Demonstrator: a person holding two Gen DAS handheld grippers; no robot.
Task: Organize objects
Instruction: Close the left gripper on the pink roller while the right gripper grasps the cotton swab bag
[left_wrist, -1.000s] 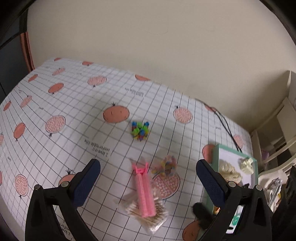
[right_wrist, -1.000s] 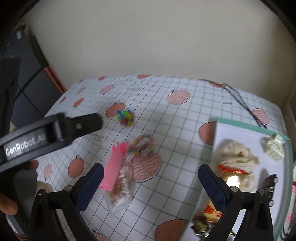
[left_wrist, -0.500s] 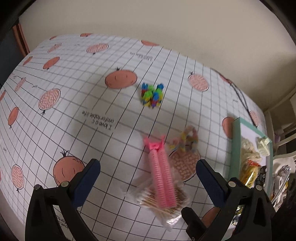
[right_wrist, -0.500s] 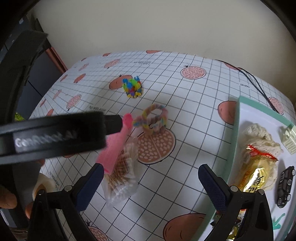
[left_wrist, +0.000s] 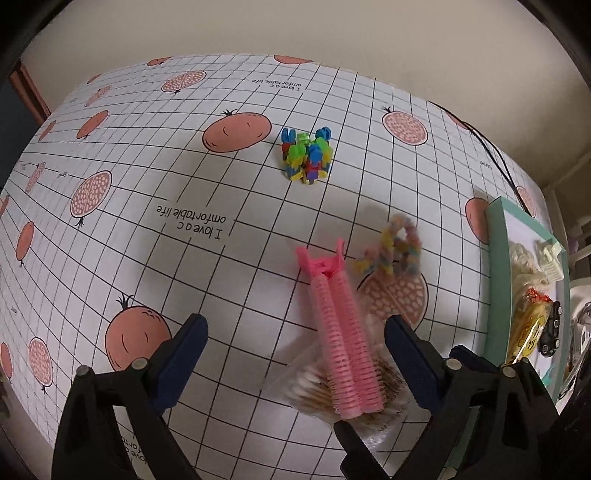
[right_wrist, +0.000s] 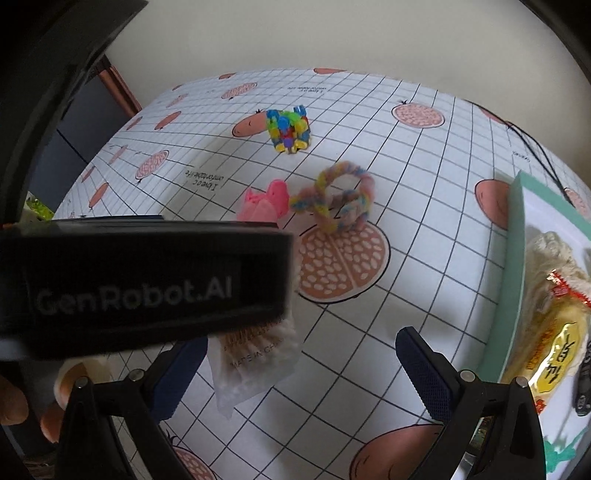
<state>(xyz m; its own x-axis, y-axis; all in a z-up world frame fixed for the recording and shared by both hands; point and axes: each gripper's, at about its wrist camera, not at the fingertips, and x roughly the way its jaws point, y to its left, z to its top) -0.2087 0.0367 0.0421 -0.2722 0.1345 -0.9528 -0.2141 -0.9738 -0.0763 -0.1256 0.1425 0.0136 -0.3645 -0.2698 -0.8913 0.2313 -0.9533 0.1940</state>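
Ribbed pink hair roller (left_wrist: 340, 343), crinkly swab packet (left_wrist: 364, 400)

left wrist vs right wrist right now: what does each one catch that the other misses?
Left wrist only: the full length of the pink ribbed hair roller clip lying across the clear bag of cotton swabs, framed by the open left gripper.

Right wrist only: the black left gripper body marked GenRobot.AI covering most of that clip, plus fingers at the lower left edge. The right gripper is open.

Both: the multicoloured plastic building-block cluster, the pastel braided rope ring, the mint-rimmed white tray and the pomegranate-print grid tablecloth.
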